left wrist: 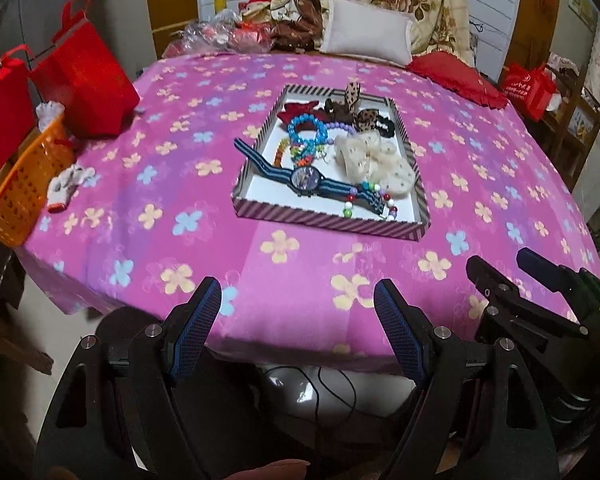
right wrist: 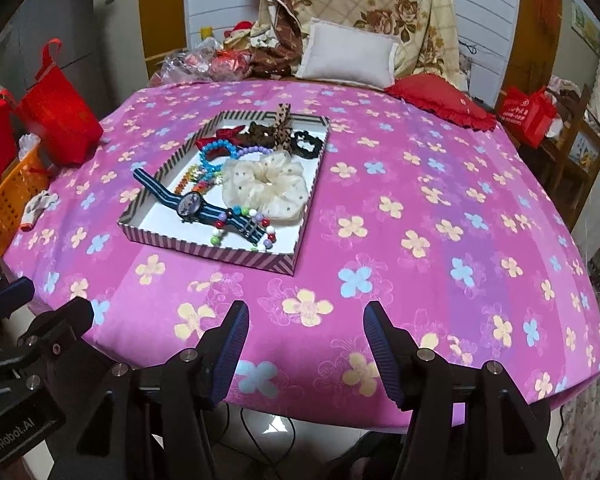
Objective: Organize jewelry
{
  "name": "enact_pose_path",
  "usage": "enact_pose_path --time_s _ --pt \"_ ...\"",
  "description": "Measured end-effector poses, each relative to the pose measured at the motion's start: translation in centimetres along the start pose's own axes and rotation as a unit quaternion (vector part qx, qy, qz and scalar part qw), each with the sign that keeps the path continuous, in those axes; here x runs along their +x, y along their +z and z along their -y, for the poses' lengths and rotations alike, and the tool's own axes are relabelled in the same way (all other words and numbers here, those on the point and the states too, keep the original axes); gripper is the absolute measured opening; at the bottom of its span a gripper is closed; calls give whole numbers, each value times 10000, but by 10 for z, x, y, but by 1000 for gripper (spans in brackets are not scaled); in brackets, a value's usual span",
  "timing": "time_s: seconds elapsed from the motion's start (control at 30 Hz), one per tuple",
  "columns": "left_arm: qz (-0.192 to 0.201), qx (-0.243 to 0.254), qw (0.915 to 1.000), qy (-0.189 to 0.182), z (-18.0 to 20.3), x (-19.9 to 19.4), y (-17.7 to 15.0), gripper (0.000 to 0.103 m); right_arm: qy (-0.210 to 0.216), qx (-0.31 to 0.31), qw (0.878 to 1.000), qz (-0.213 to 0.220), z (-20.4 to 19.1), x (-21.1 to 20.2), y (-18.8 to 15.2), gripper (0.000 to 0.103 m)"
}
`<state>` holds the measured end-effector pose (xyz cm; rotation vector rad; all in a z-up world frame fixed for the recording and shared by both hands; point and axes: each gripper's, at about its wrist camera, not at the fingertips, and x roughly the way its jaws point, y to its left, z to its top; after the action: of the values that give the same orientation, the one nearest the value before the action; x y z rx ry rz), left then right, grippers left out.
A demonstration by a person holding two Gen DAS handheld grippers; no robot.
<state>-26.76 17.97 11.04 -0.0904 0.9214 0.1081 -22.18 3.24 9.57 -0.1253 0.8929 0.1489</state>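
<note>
The jewelry sits in a shallow striped tray [left wrist: 332,224] near the middle of a table covered by a pink flowered cloth [left wrist: 172,152]. The tray is rectangular; in the left wrist view its long axis runs from the near edge of the table toward the far edge, and in the right wrist view it angles from near left to far right.

A watch [left wrist: 306,179] with a blue striped strap lies across the near part of the tray. Its long axis runs crosswise to the tray. One strap end projects over the left wall of the tray; the other end points toward the near right corner and lies over a string of coloured beads [right wrist: 260,227].

A cream scrunchie [right wrist: 265,186] lies flat on the right side of the tray. A blue bead bracelet [left wrist: 306,128] lies behind the watch. A black scrunchie [right wrist: 307,143] and a leopard-print bow [right wrist: 281,122] occupy the far end.

The left gripper [left wrist: 298,300] hangs above the near edge of the table, jaws spread wide, nothing between them. The right gripper [right wrist: 304,320] is likewise above the near edge, jaws apart and empty. Both are well apart from the tray.
</note>
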Motion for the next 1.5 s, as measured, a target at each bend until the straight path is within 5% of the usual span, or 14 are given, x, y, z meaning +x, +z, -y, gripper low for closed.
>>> enact_pose_path --time_s 1.5 --pt "-319 -52 9994 -73 -4 24 -4 79 -58 -47 9997 -244 -7 18 -7 58"
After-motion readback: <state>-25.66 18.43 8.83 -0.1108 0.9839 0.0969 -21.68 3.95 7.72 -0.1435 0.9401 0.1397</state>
